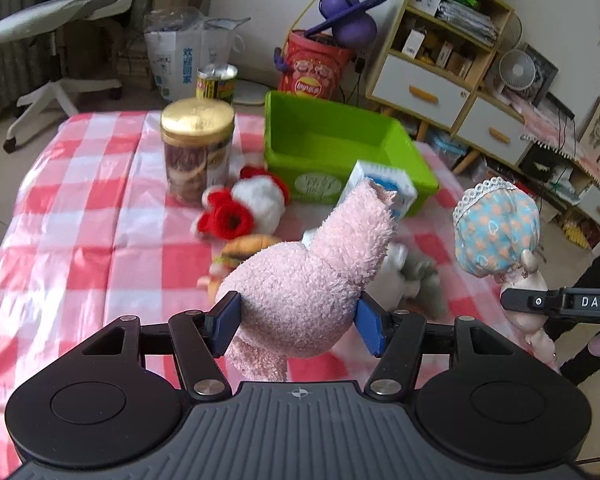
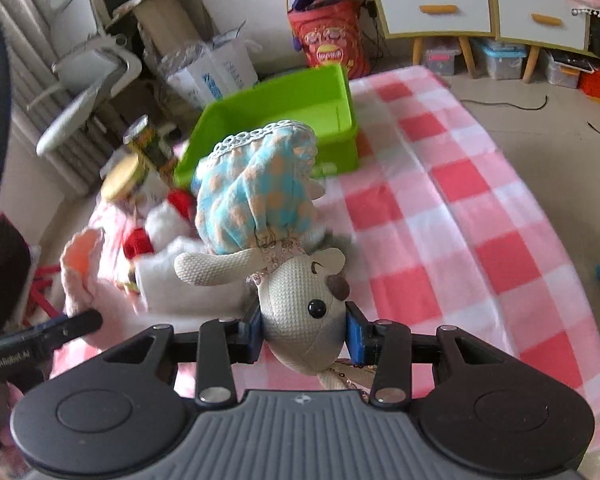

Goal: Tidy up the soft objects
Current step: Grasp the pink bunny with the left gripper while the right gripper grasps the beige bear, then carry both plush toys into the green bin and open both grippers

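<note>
My left gripper (image 1: 298, 326) is shut on a pink plush toy (image 1: 312, 276) and holds it above the checked tablecloth. My right gripper (image 2: 303, 334) is shut on the head of a beige mouse doll (image 2: 306, 312) in a blue and orange dress; the doll hangs upside down and also shows at the right of the left wrist view (image 1: 496, 228). An empty green bin (image 1: 340, 148) stands at the back of the table, also in the right wrist view (image 2: 284, 116). A white and red plush (image 1: 248, 208), a burger plush (image 1: 240, 250) and a grey plush (image 1: 420, 280) lie before the bin.
A gold-lidded jar (image 1: 198, 152) stands left of the bin, a green can (image 1: 217, 82) behind it, and a blue and white carton (image 1: 384, 188) leans at the bin's front. The table (image 1: 72, 200) has a pink checked cloth. A chair, bags and shelves stand beyond.
</note>
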Tool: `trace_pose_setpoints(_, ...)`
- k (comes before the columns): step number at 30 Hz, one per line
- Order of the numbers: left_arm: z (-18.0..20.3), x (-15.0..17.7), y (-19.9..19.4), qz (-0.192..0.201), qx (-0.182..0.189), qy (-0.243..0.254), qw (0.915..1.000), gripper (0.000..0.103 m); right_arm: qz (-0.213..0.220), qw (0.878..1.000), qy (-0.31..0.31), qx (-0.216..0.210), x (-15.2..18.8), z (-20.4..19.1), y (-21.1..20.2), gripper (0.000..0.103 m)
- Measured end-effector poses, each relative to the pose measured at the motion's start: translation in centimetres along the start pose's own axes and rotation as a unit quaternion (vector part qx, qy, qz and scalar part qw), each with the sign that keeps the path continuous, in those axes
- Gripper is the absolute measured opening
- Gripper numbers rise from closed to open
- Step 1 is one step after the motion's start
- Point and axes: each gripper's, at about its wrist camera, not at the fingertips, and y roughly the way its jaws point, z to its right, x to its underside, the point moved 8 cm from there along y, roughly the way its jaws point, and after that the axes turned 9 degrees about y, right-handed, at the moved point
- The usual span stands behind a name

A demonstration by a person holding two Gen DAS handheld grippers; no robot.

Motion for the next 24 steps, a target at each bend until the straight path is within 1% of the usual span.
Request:
trace_pose_setpoints(4, 0.1, -3.5, 0.2, 0.016, 0.008, 0.002, 0.9998, 0.061, 0.021, 0.999, 0.002, -0.040, -3.4, -1.3, -0.7, 0.027)
trace_pose_setpoints(8, 0.5, -7.1, 1.2, 0.030, 0.016, 0.006, 0.9994, 0.061, 0.031, 0.998, 0.002, -0.053, -6.6, -2.2, 0.1, 0.028)
trace_pose_setpoints(10, 0.7, -8.5, 2.4, 0.030, 0.018, 0.007, 0.9994, 0.061, 0.030, 0.998, 0.001, -0.053, -7.8, -2.6, 1.1, 0.028)
trace_pose_setpoints(14, 0.9, -11.4, 6.1, 0.027, 0.021, 0.011, 0.9993, 0.061, 0.029, 0.998, -0.005, -0.049, -10.5, -2.8, 4.2, 0.028)
trace_pose_setpoints(17, 0.6, -13.4, 9.2, 0.028, 0.026, 0.004, 0.9992, 0.061, 0.027, 0.998, -0.002, -0.055, -12.5, -2.9, 6.5, 0.028)
trace_pose_setpoints(21, 0.1, -15.3, 13.2, 0.027, 0.028, -0.003, 0.9992, 0.061, 0.016, 0.997, 0.009, -0.069, -14.7, -3.1, 9.8, 0.028)
trace_pose_setpoints(24, -0.4, -15.8, 16.2, 0.017, 0.027, -0.011, 0.9994, 0.061, 0.013, 0.998, 0.007, -0.067, -15.7, -3.4, 12.3, 0.028)
